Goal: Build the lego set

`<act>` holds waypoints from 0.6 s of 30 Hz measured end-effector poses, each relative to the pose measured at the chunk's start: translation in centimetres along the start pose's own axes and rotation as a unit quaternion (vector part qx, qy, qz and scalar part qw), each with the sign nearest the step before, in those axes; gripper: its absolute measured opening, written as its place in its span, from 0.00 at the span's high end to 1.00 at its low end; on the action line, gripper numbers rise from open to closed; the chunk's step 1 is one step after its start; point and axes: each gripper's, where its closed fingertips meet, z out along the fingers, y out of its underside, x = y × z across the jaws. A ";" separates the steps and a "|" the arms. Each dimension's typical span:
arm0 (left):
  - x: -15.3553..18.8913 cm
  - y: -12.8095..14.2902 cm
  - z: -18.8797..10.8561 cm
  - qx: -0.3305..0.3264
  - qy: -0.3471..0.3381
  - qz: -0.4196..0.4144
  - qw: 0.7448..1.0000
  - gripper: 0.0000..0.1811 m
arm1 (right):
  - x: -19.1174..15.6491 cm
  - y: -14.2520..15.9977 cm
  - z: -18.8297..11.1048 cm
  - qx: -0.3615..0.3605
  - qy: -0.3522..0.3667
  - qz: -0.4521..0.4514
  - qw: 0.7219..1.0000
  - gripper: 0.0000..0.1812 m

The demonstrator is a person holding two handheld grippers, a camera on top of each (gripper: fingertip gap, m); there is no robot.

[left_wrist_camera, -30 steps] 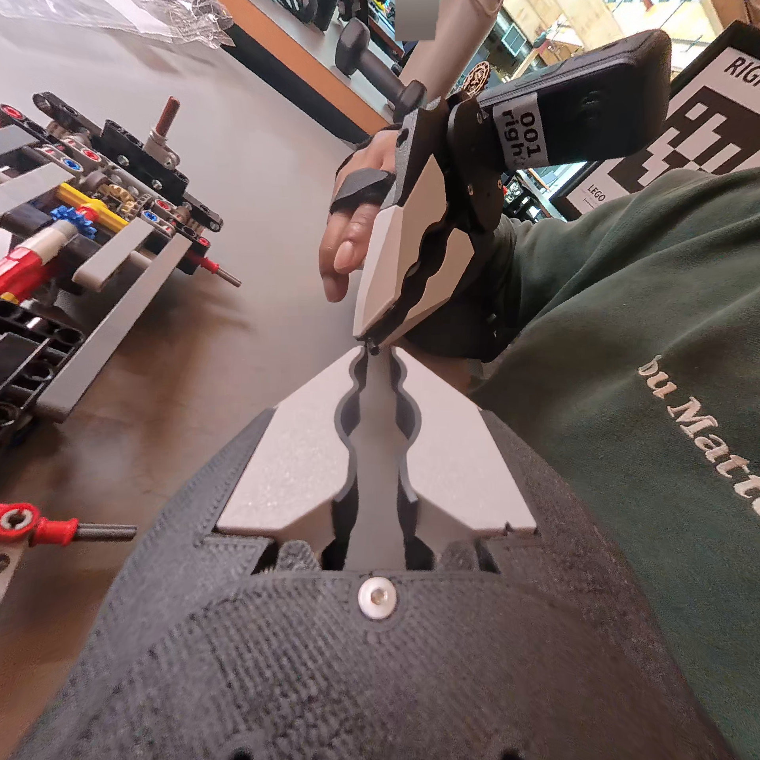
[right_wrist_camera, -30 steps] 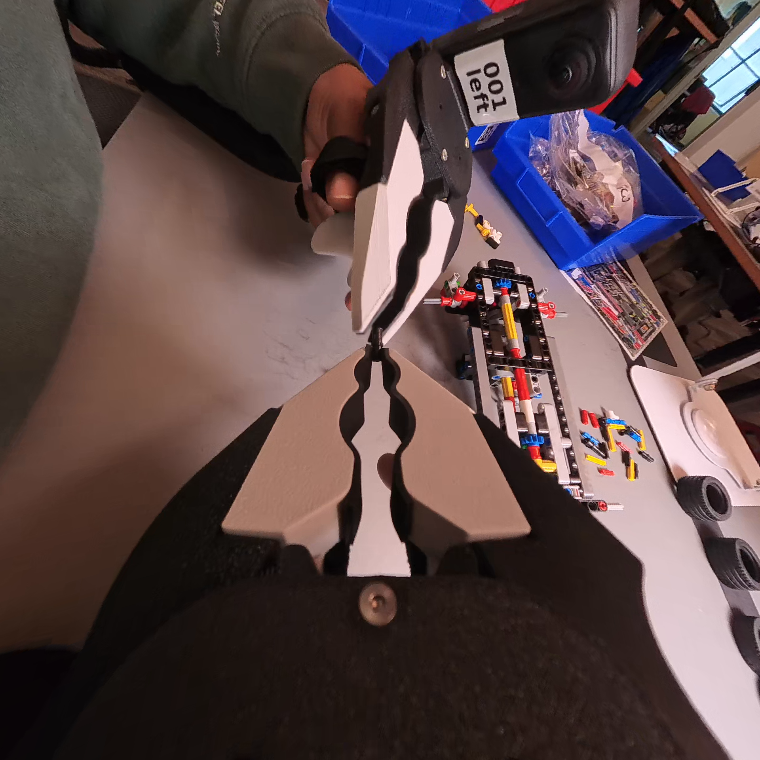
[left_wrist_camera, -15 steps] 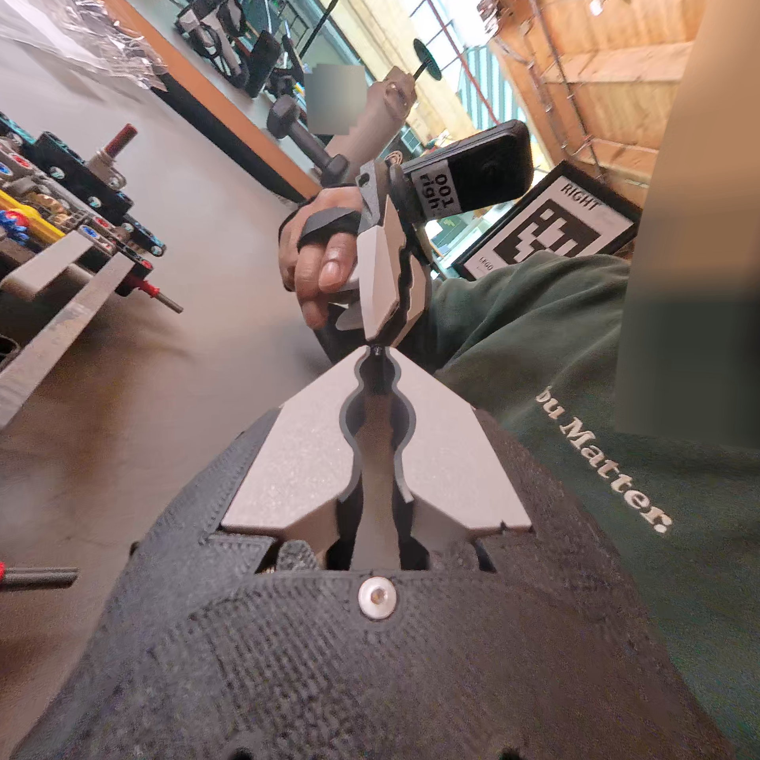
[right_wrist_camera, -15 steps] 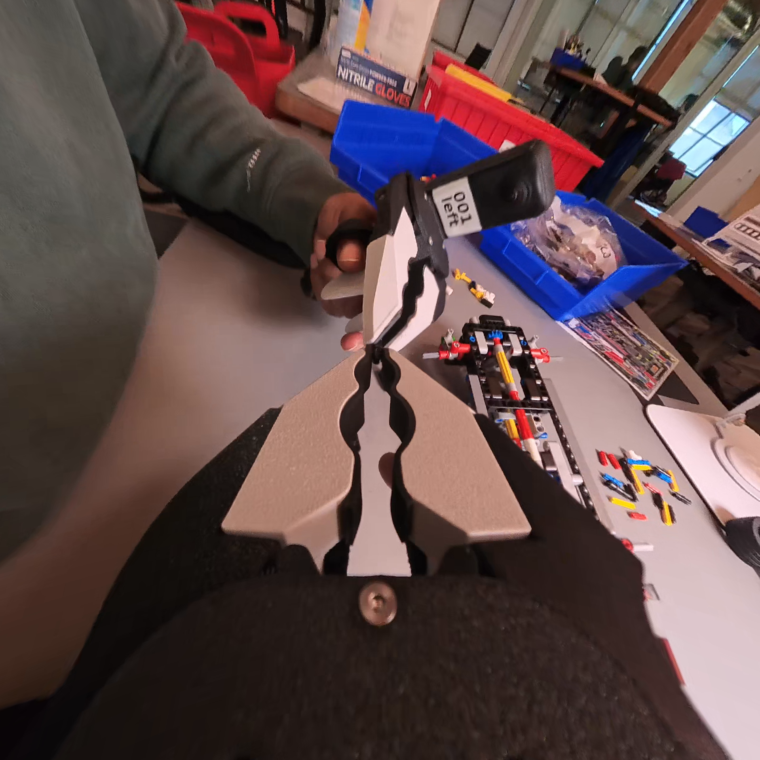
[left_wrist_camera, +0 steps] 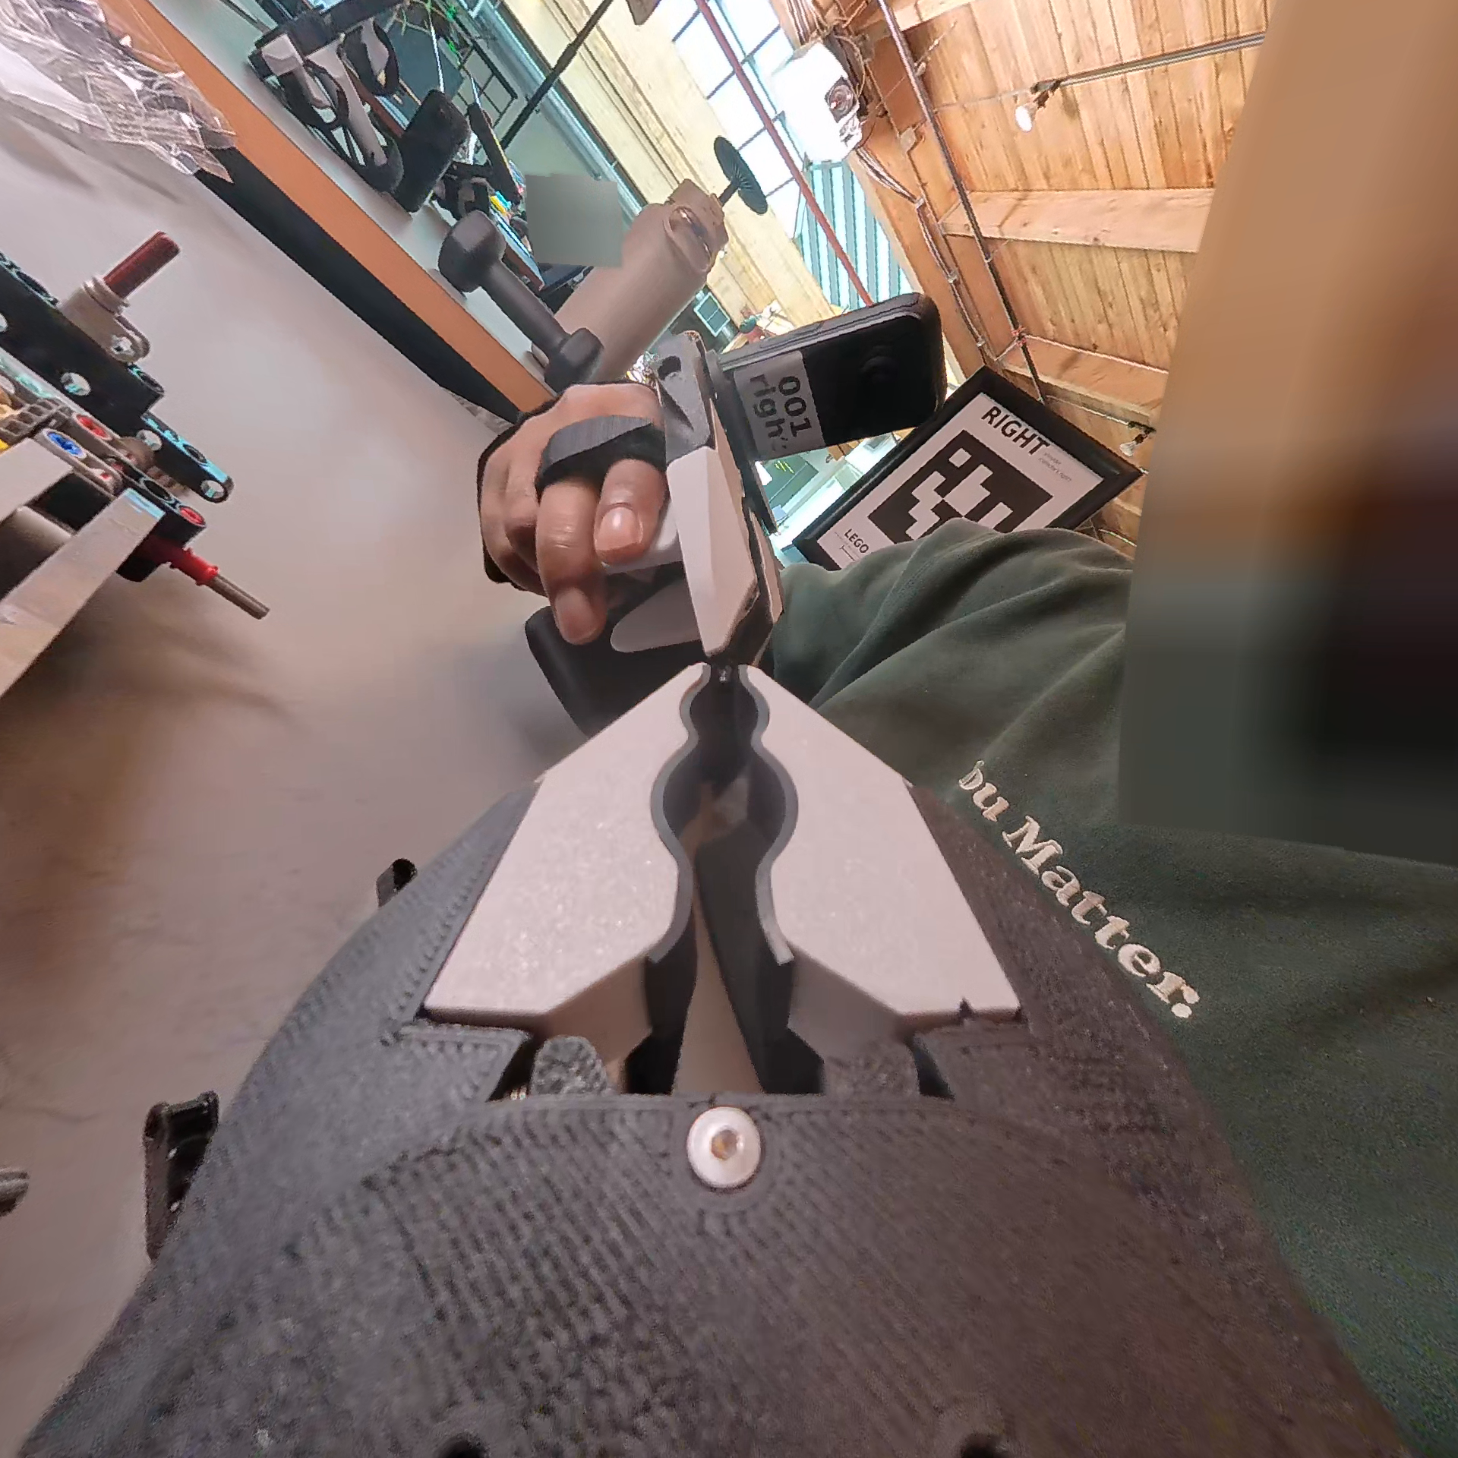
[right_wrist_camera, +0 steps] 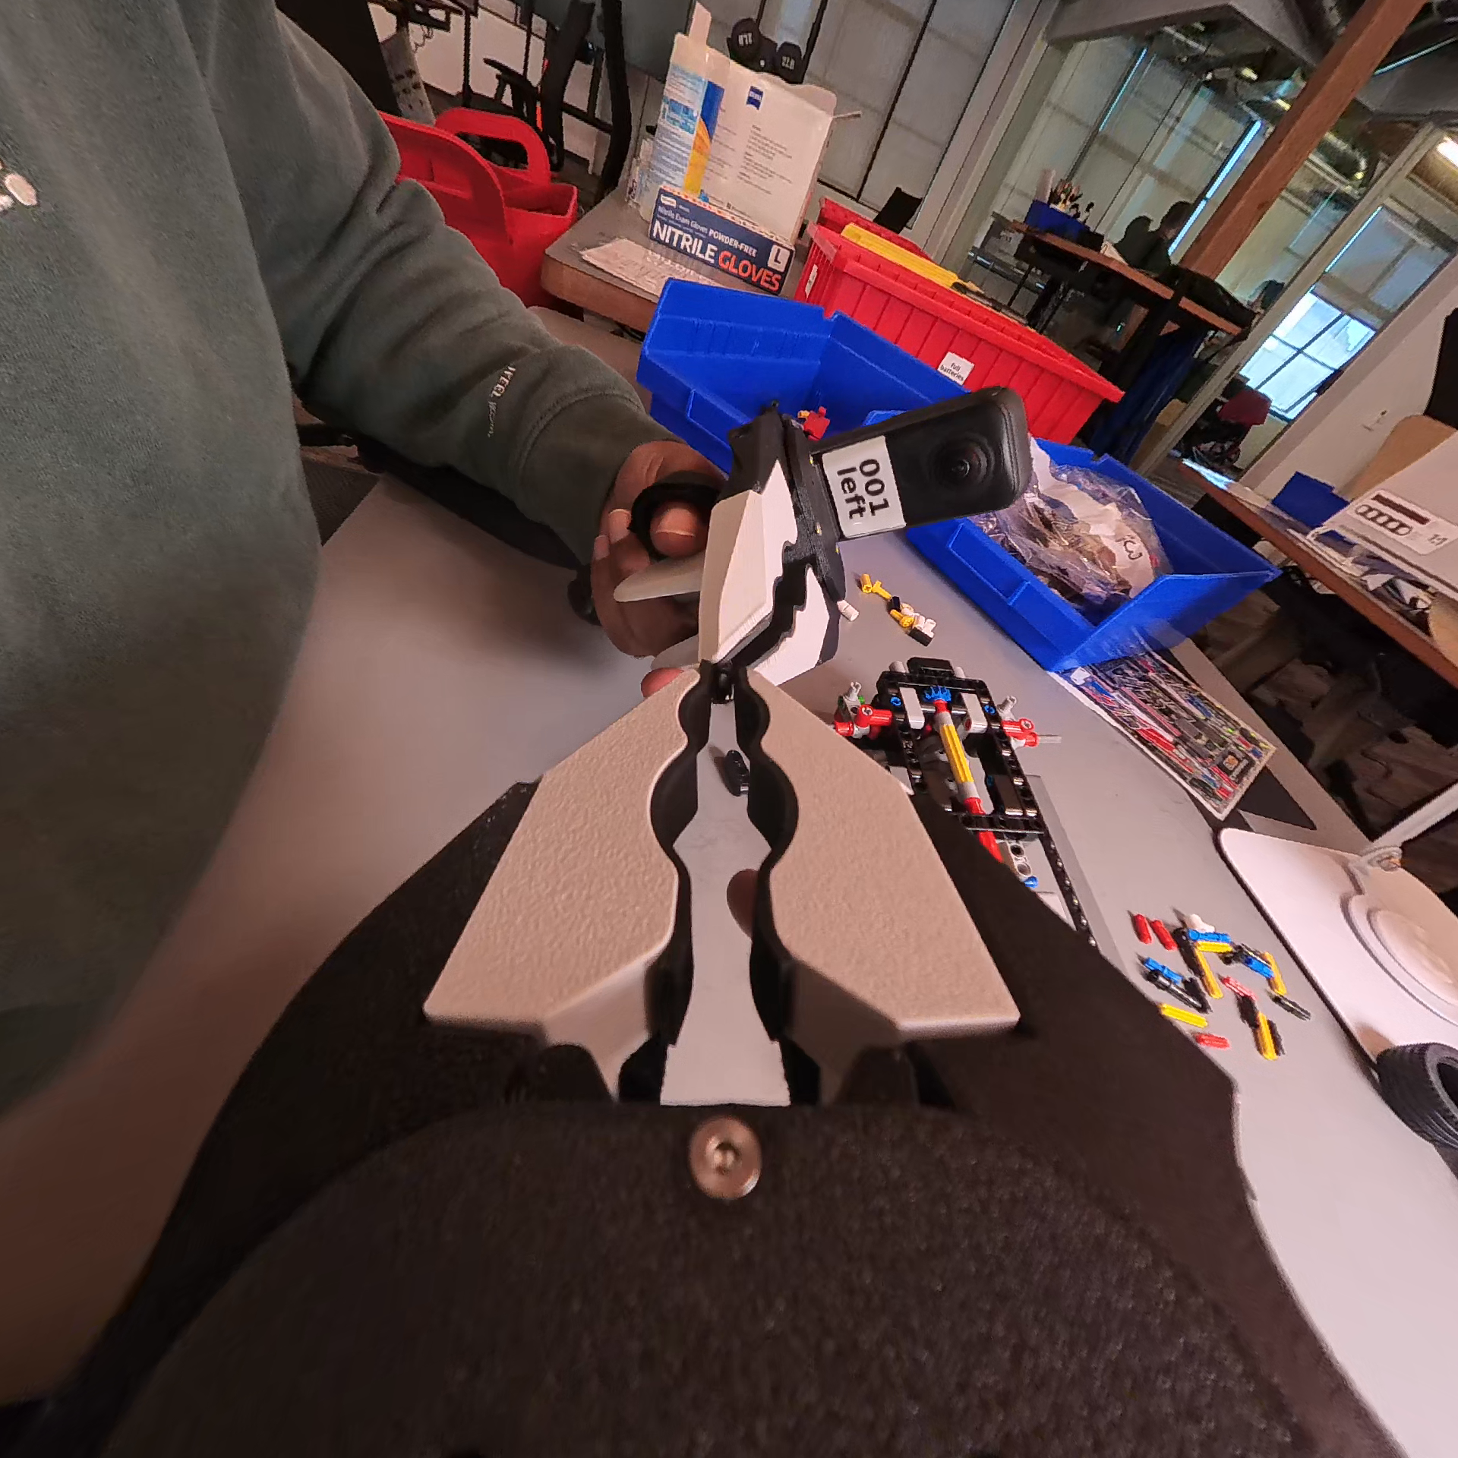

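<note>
My two grippers meet tip to tip above the table, close to the person's green sweatshirt. In the left wrist view my left gripper (left_wrist_camera: 724, 680) is shut, with a small black pin (left_wrist_camera: 721, 671) pinched at its tips. The right gripper (left_wrist_camera: 732, 653) comes down onto the same pin from above and is also shut. In the right wrist view my right gripper (right_wrist_camera: 721, 688) holds the black pin (right_wrist_camera: 719, 694), and the left gripper (right_wrist_camera: 730, 667) touches it from beyond. The partly built Lego chassis (right_wrist_camera: 951, 749) lies on the grey table; it also shows in the left wrist view (left_wrist_camera: 102, 473).
A loose black piece (right_wrist_camera: 735, 770) lies on the table under the tips. Several small coloured pins (right_wrist_camera: 1215, 978), a black tyre (right_wrist_camera: 1420, 1093) and a white tray (right_wrist_camera: 1333, 923) are at the right. A blue bin (right_wrist_camera: 1049, 607) and a printed sheet (right_wrist_camera: 1168, 726) lie beyond the chassis. Less than 4 cm separates the two grippers' tips.
Both grippers have risen and tilted up together, so the table and chassis slid down and aside in view. The tips have stayed joined on the black pin.
</note>
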 end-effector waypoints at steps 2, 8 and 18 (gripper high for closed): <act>0.1 0.0 0.0 0.002 0.004 -0.003 1.000 0.99 | 0.0 -0.1 0.0 -0.001 0.000 -0.002 1.000 0.99; -0.7 0.0 -0.1 -0.003 -0.028 0.012 1.000 0.98 | 0.3 0.7 0.0 -0.029 -0.006 0.019 0.999 0.99; -7.9 5.4 -2.8 -0.256 -0.301 0.246 0.885 0.90 | -1.1 8.5 1.4 -0.307 -0.121 0.019 0.944 0.99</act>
